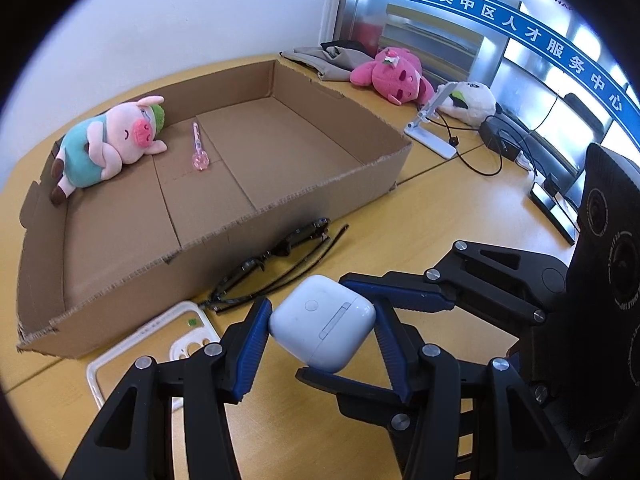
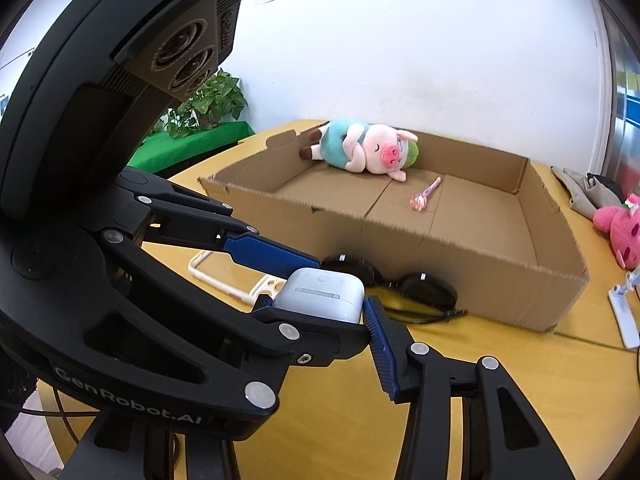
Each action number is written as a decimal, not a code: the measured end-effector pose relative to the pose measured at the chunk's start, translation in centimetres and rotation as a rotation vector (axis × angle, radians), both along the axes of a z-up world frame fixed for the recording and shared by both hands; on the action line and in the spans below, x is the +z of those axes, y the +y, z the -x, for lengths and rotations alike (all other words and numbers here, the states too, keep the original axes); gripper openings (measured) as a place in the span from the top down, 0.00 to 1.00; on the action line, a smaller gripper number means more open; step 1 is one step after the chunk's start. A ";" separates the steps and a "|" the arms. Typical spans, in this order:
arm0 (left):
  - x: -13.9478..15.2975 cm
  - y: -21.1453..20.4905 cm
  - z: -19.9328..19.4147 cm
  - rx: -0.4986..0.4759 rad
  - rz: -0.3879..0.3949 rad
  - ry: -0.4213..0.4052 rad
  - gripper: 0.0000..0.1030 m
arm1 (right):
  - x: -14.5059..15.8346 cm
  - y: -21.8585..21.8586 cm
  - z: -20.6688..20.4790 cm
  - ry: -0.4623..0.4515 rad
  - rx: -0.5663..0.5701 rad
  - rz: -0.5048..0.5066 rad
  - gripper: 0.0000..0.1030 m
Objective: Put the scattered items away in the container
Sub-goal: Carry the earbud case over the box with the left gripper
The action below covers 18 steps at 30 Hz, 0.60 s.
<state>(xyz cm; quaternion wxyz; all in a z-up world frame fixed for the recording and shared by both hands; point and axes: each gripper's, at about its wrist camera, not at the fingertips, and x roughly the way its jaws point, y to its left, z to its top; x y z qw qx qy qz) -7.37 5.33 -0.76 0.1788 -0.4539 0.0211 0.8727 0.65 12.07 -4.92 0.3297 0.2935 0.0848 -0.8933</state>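
Here we see the case (image 1: 324,320), a white earbud one, in the lower centre of the left wrist view, held over the table (image 1: 440,208) and outside the box (image 1: 304,200), just in front of its near wall. The left gripper (image 1: 320,308) comes up from the bottom edge, about half open, and its blue pads (image 1: 250,340) press the case from the left and the right. The right gripper (image 1: 326,328) reaches in from the right of the frame. One of its fingers lies along the upper right of the case and the other runs beneath it, so we read it as partly open and closed on the case too. In the right wrist view one of its pads (image 2: 378,344) sits against the right edge of the case, but the left gripper hides the other.

Behind the case, sunglasses (image 1: 280,256) lie on the table against the box wall. A white frame (image 1: 160,336) lies at lower left, beside the box.

Inside the box, a pig plush (image 1: 112,140) lies on its side at the far left, with a pink stick (image 1: 197,148) just to its right. A pink plush (image 1: 392,76) lies on the table at upper right, beyond the box.
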 end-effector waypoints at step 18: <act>7.6 -7.3 7.2 0.069 -0.027 0.062 0.50 | 7.6 -6.4 8.0 0.051 0.070 -0.040 0.52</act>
